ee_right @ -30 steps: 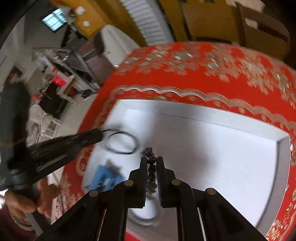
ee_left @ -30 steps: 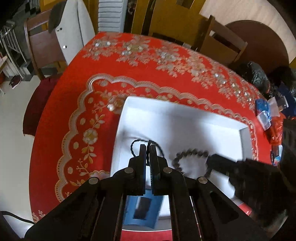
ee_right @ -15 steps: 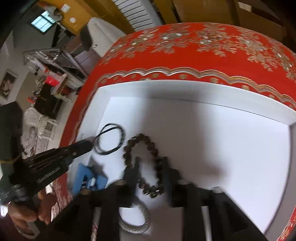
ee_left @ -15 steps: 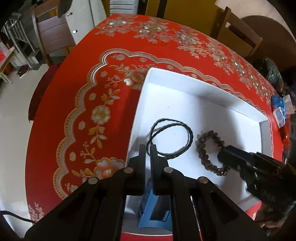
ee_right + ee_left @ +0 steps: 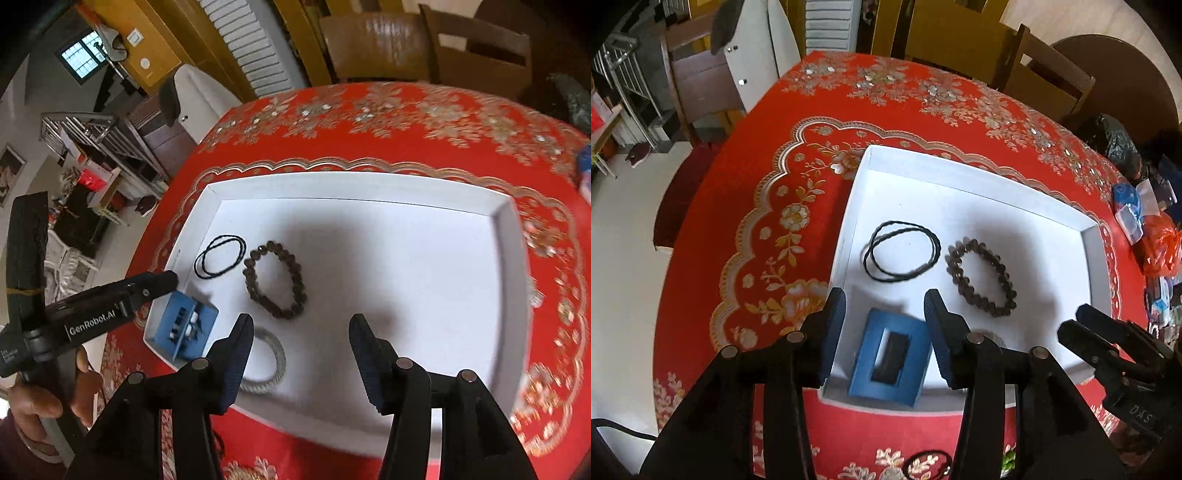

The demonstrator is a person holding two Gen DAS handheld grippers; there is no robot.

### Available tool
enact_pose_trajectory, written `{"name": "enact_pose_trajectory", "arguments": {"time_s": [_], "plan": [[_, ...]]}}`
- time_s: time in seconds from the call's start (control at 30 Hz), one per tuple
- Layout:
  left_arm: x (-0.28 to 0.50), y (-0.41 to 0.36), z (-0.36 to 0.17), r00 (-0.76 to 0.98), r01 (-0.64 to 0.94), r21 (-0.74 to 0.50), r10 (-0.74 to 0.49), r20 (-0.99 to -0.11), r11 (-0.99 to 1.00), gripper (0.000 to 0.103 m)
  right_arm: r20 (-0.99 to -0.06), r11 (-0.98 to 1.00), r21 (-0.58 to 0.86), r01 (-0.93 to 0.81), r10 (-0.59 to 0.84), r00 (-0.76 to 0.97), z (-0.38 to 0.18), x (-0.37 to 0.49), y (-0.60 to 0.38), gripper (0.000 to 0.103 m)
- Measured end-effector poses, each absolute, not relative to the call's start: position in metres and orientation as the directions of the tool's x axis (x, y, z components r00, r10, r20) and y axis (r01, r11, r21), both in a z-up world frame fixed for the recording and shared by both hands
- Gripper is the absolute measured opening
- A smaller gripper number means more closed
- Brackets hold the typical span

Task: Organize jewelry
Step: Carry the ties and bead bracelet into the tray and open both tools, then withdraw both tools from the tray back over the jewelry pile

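Observation:
A white tray (image 5: 1034, 197) (image 5: 354, 184) sits on the red tablecloth. In it lie a black cord loop (image 5: 901, 251) (image 5: 220, 261), a dark bead bracelet (image 5: 982, 282) (image 5: 277, 284), a blue earring card (image 5: 890, 367) (image 5: 186, 328) and a silver bangle (image 5: 271, 365). My left gripper (image 5: 884, 314) is open and empty above the blue card at the tray's near left. My right gripper (image 5: 301, 332) is open and empty, just short of the bead bracelet. Each gripper shows in the other's view: the right one in the left wrist view (image 5: 1075, 325), the left one in the right wrist view (image 5: 162, 282).
A dark ring-shaped item (image 5: 927, 465) lies on the cloth in front of the tray. Bags and packets (image 5: 1145, 221) crowd the table's right edge. Wooden chairs (image 5: 1027, 70) stand behind the table, and the table edge drops to the floor on the left.
Both grippers were shut on jewelry in the tray, the left on the black cord and the right on the bead bracelet. Both have opened, let go and pulled back.

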State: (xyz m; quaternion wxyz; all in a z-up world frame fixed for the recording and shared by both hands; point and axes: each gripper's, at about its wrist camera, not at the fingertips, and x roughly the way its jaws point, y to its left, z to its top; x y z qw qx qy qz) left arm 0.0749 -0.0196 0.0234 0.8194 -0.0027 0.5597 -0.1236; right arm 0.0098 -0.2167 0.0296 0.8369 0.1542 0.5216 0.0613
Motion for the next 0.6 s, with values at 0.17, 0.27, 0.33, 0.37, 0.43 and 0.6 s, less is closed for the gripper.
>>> {"name": "enact_pose_trajectory", "arguments": {"time_s": [0.17,0.27,0.33,0.37,0.43,0.6], "plan": [[0.05,-0.021,0.033,0.368,0.202,-0.128,-0.196,-0.909,0.971,0.044,-0.851,0.951,0.301,0.07,0.235,0.469,0.038,-0.019,-0.218,0.052],[0.033,-0.023,0.04,0.388,0.21,-0.113,-0.189,-0.902,0.971,0.046,-0.847,0.955,0.289,0.071,0.22,0.485,0.044,-0.036,-0.216,0.052],[0.021,-0.025,0.044,0.398,0.215,-0.115,-0.195,-0.896,0.97,0.05,-0.843,0.958,0.275,0.076,0.202,0.498,0.048,-0.05,-0.216,0.052],[0.016,-0.026,0.046,0.403,0.214,-0.115,-0.195,-0.894,0.97,0.052,-0.842,0.96,0.27,0.076,0.197,0.502,0.05,-0.055,-0.214,0.053],[0.003,-0.027,0.049,0.408,0.214,-0.122,-0.203,-0.89,0.969,0.052,-0.84,0.962,0.261,0.074,0.189,0.509,0.053,-0.066,-0.213,0.057],[-0.029,-0.035,0.053,0.407,0.232,-0.111,-0.2,-0.891,0.966,0.052,-0.835,0.965,0.25,0.078,0.174,0.522,0.06,-0.094,-0.212,0.06]]}}
